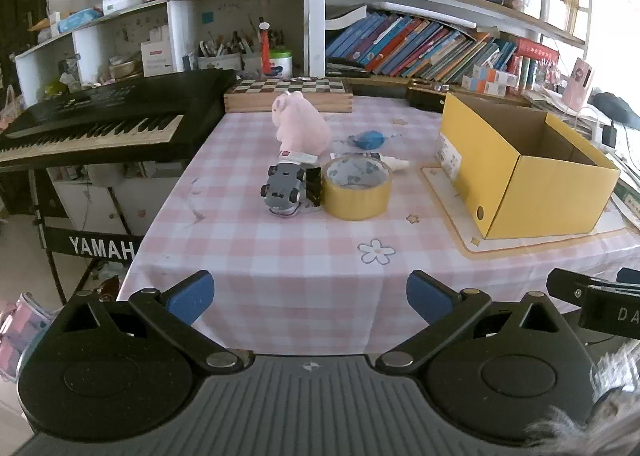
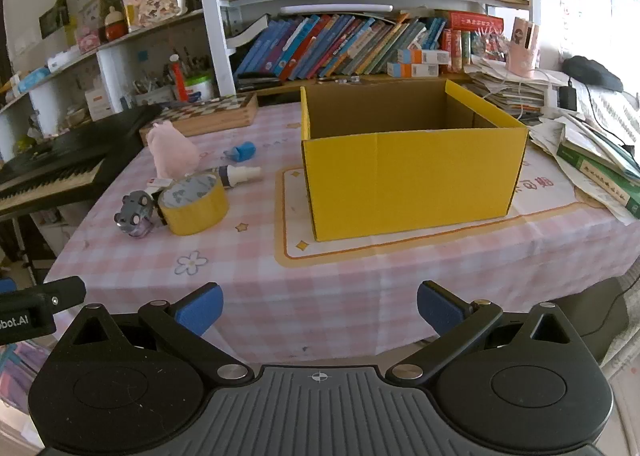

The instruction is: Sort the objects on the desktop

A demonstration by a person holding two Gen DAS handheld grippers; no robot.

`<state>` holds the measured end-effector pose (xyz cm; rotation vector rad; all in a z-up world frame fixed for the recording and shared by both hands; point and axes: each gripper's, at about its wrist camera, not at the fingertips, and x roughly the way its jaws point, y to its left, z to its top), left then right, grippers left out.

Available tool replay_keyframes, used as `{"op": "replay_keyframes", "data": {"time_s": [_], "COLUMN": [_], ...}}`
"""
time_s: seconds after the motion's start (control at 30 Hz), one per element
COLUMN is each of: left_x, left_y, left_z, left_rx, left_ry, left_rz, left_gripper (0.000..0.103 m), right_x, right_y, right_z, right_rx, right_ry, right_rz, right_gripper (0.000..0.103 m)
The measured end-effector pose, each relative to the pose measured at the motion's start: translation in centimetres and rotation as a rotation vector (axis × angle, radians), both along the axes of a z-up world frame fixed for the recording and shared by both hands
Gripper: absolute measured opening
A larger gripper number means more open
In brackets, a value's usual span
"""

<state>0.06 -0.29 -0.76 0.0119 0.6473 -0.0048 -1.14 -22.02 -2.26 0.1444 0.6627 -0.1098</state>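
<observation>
A yellow cardboard box (image 1: 556,192) (image 2: 412,180) stands open on a mat on the pink checked table. Left of it lie a yellow tape roll (image 1: 357,189) (image 2: 195,201), a grey toy car (image 1: 283,187) (image 2: 134,212) on its side, a pink plush toy (image 1: 299,123) (image 2: 171,150), a blue object (image 1: 370,139) (image 2: 244,151) and a small white bottle (image 1: 394,163) (image 2: 240,175). My left gripper (image 1: 310,296) is open and empty at the table's near edge, short of the objects. My right gripper (image 2: 320,306) is open and empty, facing the box from the near edge.
A black Yamaha keyboard (image 1: 100,128) stands left of the table. A wooden chessboard box (image 1: 288,95) lies at the back edge. Bookshelves (image 1: 420,44) rise behind. Stacked books and papers (image 2: 592,160) lie right of the box.
</observation>
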Motion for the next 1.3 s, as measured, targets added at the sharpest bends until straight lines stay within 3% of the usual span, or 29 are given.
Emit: {"op": "replay_keyframes", "data": {"time_s": [1.3], "left_x": [0.58], "left_y": [0.05], "left_z": [-0.34], "left_rx": [-0.007], "left_ry": [0.036], "left_rz": [0.006], "left_gripper": [0.103], "right_x": [0.24], "right_y": [0.07], "right_z": [-0.05], "right_rx": [-0.003], "right_ry": [0.032], "right_rz": [-0.007], "right_gripper": [0.103]}}
